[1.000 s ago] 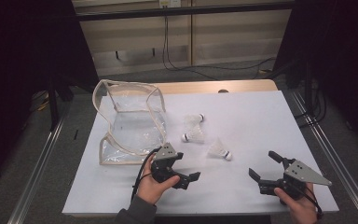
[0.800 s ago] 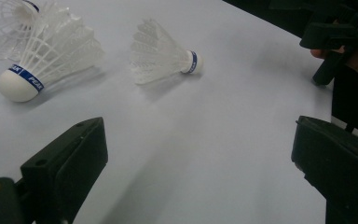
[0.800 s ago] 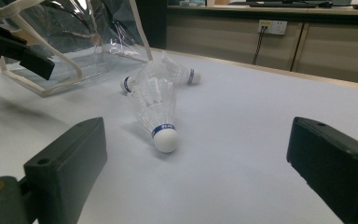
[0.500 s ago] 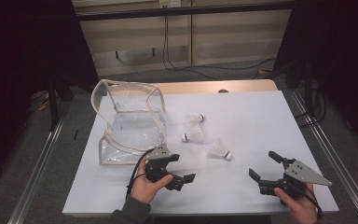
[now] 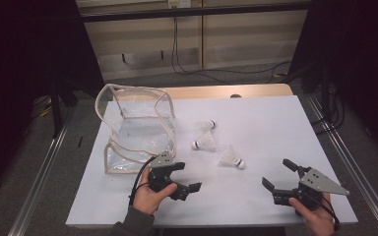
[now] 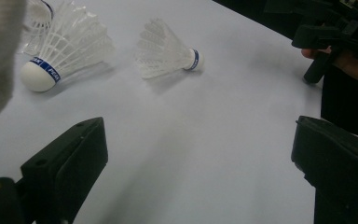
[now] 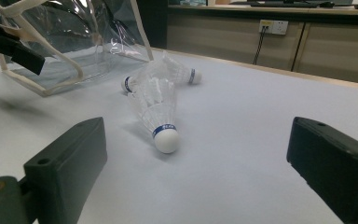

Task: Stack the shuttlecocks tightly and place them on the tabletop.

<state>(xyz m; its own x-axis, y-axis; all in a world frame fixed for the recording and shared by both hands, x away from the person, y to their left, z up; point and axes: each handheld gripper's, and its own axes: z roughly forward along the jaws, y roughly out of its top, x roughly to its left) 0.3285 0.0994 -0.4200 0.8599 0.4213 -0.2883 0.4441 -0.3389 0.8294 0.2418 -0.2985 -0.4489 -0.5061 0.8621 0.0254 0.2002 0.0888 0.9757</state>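
Observation:
Three white shuttlecocks lie mid-table: a far one (image 5: 205, 126), a middle one (image 5: 204, 143), and a near one (image 5: 231, 157) with its cork toward the front right. My left gripper (image 5: 186, 177) is open and empty, held low near the front edge, left of the shuttlecocks. Its own view looks across the table at two shuttlecocks (image 6: 67, 51) (image 6: 168, 51). My right gripper (image 5: 278, 174) is open and empty at the front right. The near shuttlecock (image 7: 158, 116) lies ahead of its jaws, cork toward me.
A clear plastic bag with cream trim (image 5: 138, 128) stands open at the left of the white table top (image 5: 275, 123), just behind my left gripper. The bag (image 7: 65, 42) also appears in the right gripper view. Metal rails run along both table sides.
My left gripper has shifted slightly left and back toward the front edge, turning a little. The right gripper and the shuttlecocks have stayed put.

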